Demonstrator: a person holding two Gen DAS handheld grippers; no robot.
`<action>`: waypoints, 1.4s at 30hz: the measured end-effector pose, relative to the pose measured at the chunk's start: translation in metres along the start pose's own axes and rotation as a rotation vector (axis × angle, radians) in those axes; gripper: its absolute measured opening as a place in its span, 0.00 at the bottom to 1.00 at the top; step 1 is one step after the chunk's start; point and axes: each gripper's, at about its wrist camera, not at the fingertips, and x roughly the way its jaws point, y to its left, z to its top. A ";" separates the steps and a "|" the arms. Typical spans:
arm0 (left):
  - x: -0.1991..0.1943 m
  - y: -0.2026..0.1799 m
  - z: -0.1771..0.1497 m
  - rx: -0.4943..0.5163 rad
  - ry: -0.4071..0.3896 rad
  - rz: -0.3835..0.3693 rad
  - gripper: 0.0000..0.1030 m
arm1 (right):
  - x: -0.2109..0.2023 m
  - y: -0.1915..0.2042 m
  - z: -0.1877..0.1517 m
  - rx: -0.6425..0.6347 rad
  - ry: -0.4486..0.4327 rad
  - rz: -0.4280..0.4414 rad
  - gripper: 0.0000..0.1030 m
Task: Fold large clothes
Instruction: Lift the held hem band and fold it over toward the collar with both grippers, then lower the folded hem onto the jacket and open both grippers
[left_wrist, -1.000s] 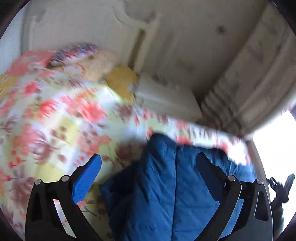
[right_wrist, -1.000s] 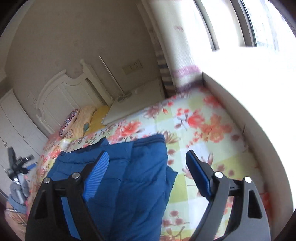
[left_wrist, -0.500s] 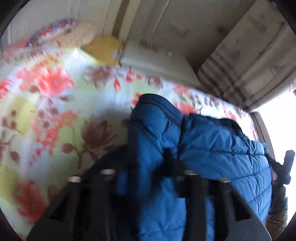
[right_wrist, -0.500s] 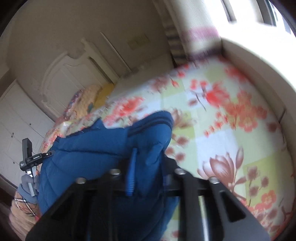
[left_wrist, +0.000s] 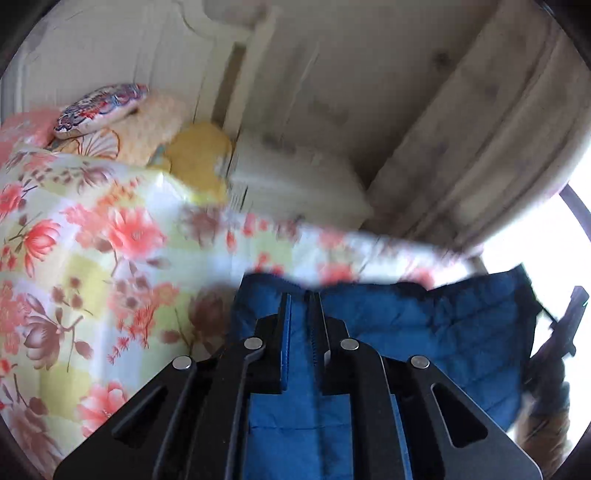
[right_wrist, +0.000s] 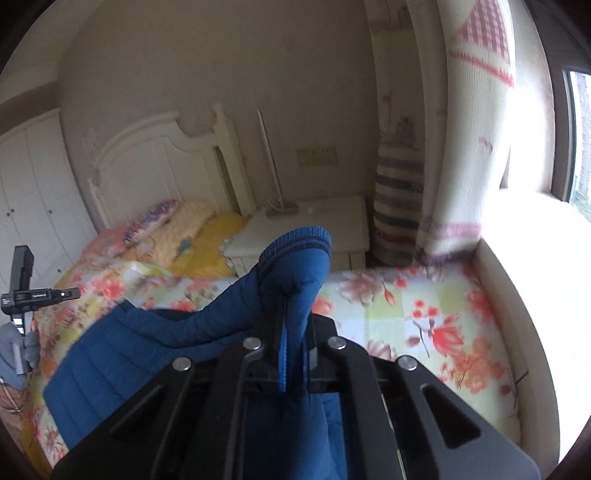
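A blue quilted puffer jacket (left_wrist: 424, 332) lies on a floral bedspread (left_wrist: 92, 258). My left gripper (left_wrist: 301, 299) is shut on the jacket's edge, fabric pinched between its fingers. In the right wrist view the jacket (right_wrist: 122, 354) spreads to the left, and my right gripper (right_wrist: 293, 317) is shut on a raised fold of it, whose ribbed cuff (right_wrist: 295, 240) stands up above the fingers. The bedspread (right_wrist: 424, 317) shows to the right of the right gripper.
Pillows (right_wrist: 192, 229) and a white headboard (right_wrist: 147, 162) are at the bed's head. A white nightstand (right_wrist: 310, 225) stands beside it, with curtains (right_wrist: 461, 147) and a bright window at right. A camera tripod (right_wrist: 26, 291) stands at the left.
Both grippers were open over the jacket a second ago. They have closed on its fabric and lifted it; the right one holds a fold raised above the bed.
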 end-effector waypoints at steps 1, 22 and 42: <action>0.016 -0.004 -0.004 0.024 0.050 0.005 0.12 | 0.006 -0.003 -0.008 0.003 0.021 -0.016 0.05; 0.040 0.014 -0.003 -0.029 -0.048 -0.040 0.17 | 0.010 -0.028 -0.056 0.083 0.052 0.004 0.05; 0.006 0.020 -0.009 -0.019 -0.150 0.073 0.29 | 0.035 -0.013 -0.026 0.098 0.117 -0.196 0.66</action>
